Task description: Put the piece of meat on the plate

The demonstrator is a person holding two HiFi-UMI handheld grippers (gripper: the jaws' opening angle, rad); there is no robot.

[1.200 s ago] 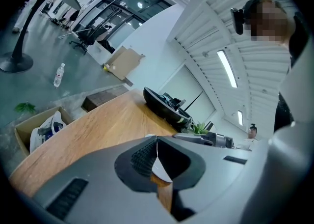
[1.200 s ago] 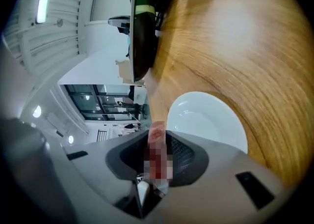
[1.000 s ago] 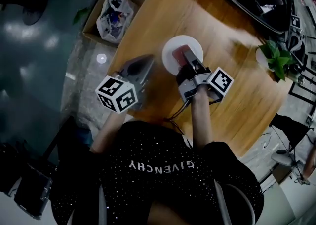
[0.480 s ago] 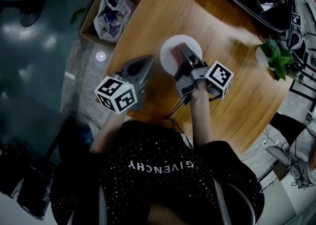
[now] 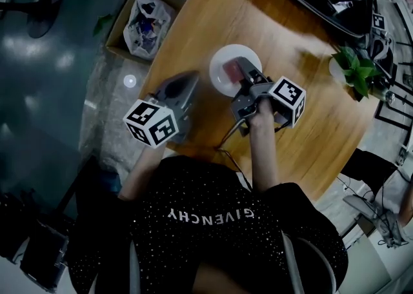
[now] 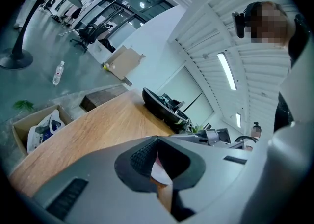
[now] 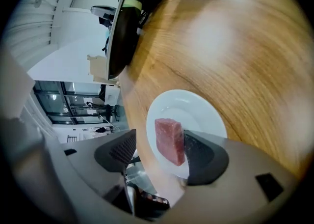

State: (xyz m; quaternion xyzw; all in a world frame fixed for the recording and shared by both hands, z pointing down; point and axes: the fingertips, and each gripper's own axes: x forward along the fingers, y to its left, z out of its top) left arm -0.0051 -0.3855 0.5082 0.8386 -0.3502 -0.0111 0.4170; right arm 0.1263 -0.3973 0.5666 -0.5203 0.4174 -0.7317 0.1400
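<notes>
As the right gripper's point(image 5: 247, 72) jaws open, the piece of meat point(image 5: 231, 67) stands on the white plate point(image 5: 219, 78).

Head view: the plate sits on the wooden surface point(image 5: 290, 35) (near its edge), with the right gripper reaching over it and the left gripper point(image 5: 192, 78) held just beside the plate. Left gripper view: its 2 jaws are pressed together at the tips with nothing between them. Right gripper view: the 2 jaws are spread, and the red block stands upright on the plate between them, close against 1 pad and well clear of the other.
</notes>
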